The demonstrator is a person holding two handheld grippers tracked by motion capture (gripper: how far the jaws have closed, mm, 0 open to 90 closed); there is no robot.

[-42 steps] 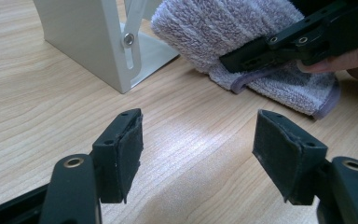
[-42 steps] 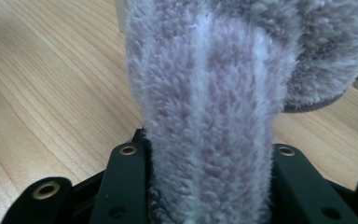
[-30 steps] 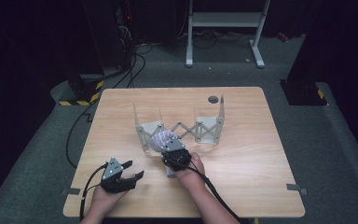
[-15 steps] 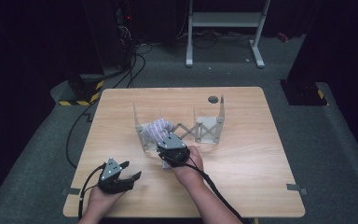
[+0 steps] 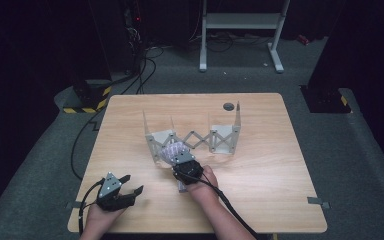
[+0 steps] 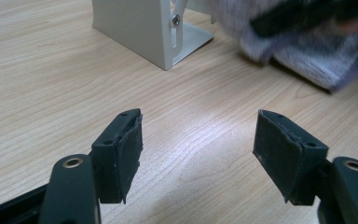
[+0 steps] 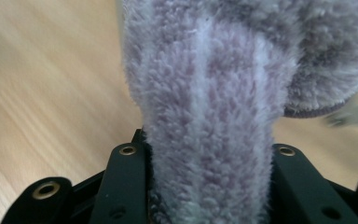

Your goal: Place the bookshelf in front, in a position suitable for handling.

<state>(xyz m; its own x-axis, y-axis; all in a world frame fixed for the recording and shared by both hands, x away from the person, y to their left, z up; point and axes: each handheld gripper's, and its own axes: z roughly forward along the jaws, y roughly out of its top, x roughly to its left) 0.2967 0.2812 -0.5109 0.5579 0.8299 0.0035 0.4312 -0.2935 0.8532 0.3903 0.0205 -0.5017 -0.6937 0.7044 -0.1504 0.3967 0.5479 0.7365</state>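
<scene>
A fuzzy lilac cloth (image 7: 214,88) bulges up between the two black jaws of my right gripper (image 7: 207,150), which is shut on it. In the high view, that gripper (image 5: 178,157) holds the cloth (image 5: 170,150) low over the table, just in front of the left end of a grey metal scissor rack (image 5: 215,137). My left gripper (image 5: 131,184) rests near the front left of the table, apart from the cloth. Its jaws (image 6: 198,126) stand open with bare wood between them. In the left gripper view, the cloth (image 6: 307,51) and the rack's foot (image 6: 144,28) lie ahead.
The wooden table (image 5: 280,170) has a round dark hole (image 5: 228,106) near its far edge. Cables trail from both grippers off the near edge. A white stand (image 5: 240,20) and black equipment stand on the floor beyond the table.
The right gripper went toward the rack with the cloth, then came back toward me and lower. The left gripper shifted slightly left.
</scene>
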